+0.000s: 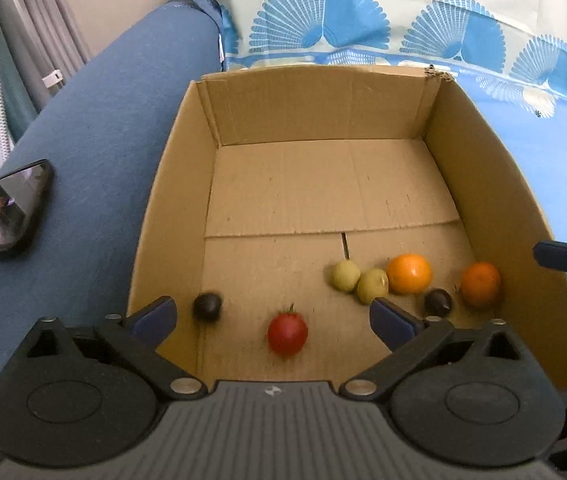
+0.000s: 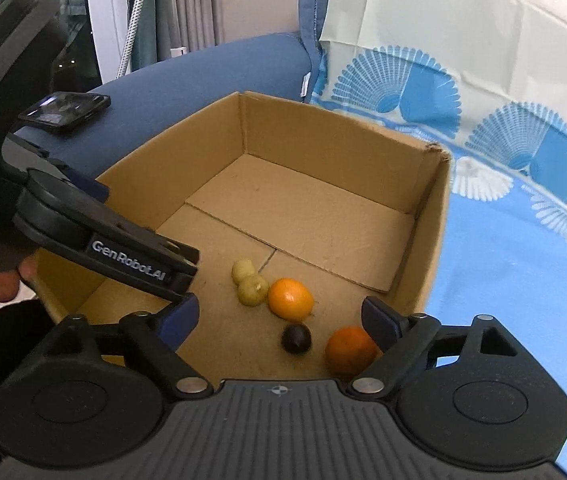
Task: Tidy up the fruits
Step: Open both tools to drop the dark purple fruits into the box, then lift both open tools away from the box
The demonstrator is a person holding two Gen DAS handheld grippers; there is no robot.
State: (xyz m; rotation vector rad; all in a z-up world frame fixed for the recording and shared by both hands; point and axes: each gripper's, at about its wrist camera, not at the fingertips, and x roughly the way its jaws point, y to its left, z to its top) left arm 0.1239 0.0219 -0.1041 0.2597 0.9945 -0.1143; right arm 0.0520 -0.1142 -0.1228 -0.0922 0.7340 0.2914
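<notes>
An open cardboard box [image 1: 171,216] [image 2: 431,240] holds several fruits at its near end. In the left wrist view: a red tomato [image 1: 287,333] and a dark plum [image 1: 207,306], both blurred, two yellow-green fruits [image 1: 345,276] [image 1: 372,286], two oranges [image 1: 409,273] [image 1: 480,283] and a second dark plum [image 1: 438,302]. My left gripper [image 1: 273,320] is open and empty above the tomato. My right gripper [image 2: 279,318] is open and empty over the near fruits: a dark plum [image 2: 296,339], oranges [image 2: 290,298] [image 2: 349,350], yellow-green fruits [image 2: 252,289].
The box sits on a blue patterned cloth [image 1: 555,168] next to a blue sofa arm [image 1: 95,128]. A black phone [image 1: 1,212] [image 2: 65,111] lies on that arm. The left gripper's body [image 2: 103,236] hangs over the box's left side in the right wrist view.
</notes>
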